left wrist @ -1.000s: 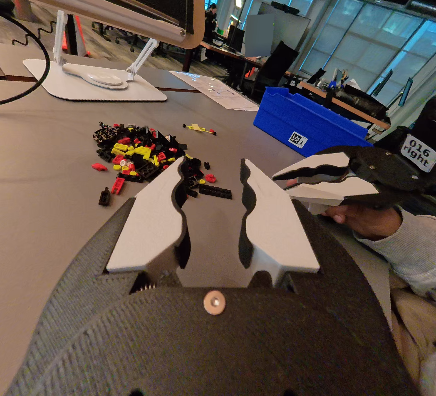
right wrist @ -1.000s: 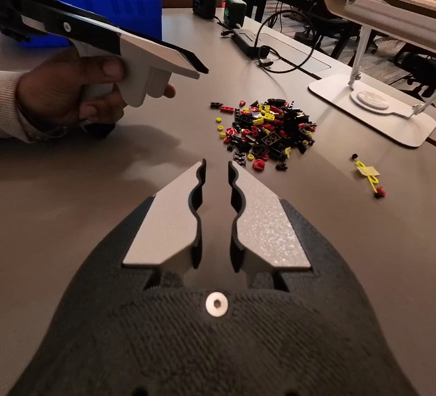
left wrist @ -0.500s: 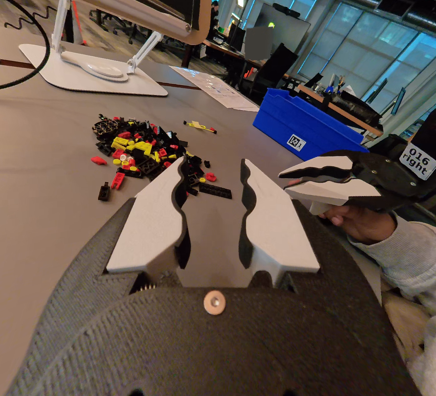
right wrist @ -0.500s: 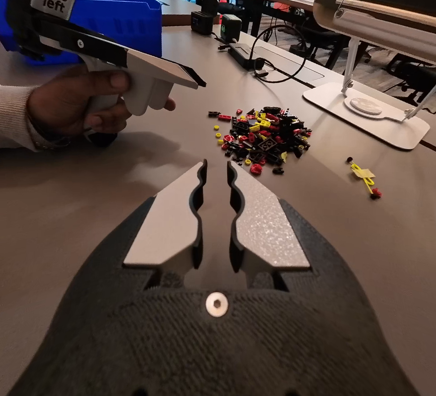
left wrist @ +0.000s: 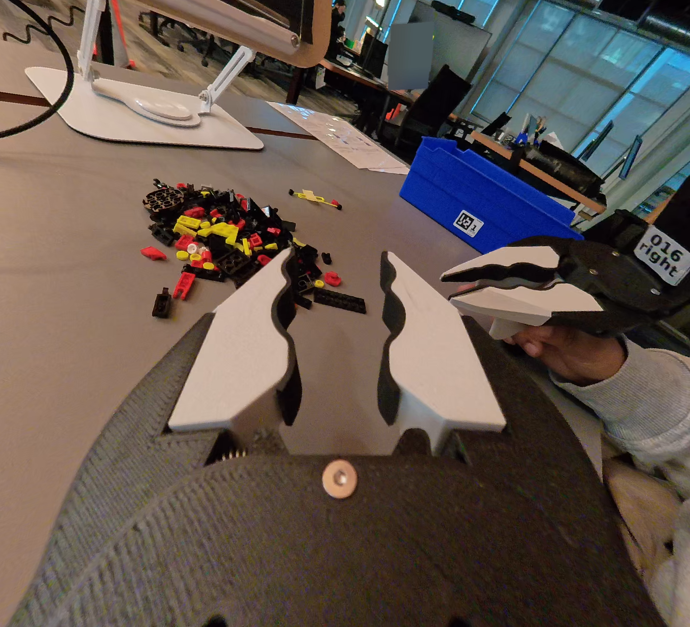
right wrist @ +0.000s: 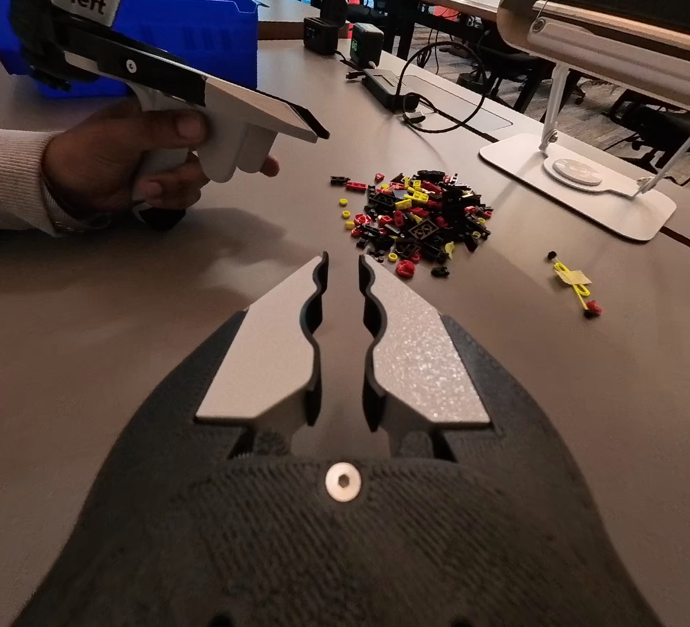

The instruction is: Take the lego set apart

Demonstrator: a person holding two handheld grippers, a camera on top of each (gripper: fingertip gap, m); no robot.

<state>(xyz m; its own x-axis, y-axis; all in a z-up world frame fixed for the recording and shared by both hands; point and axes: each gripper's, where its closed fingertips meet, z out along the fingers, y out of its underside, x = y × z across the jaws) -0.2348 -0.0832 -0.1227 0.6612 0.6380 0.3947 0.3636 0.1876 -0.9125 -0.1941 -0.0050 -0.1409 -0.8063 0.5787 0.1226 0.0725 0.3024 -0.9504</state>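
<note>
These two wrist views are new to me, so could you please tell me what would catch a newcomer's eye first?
The heap of loose red, yellow and black lego pieces in the middle of the grey table stands out first. Both grippers hang above the table short of it, empty: the left gripper wide open, the right gripper open by a narrow gap. Behind sit a blue bin and a white monitor stand.

Grey table (left wrist: 74,310) under loose lego pieces (left wrist: 224,235), blue bin (left wrist: 485,205)
</note>
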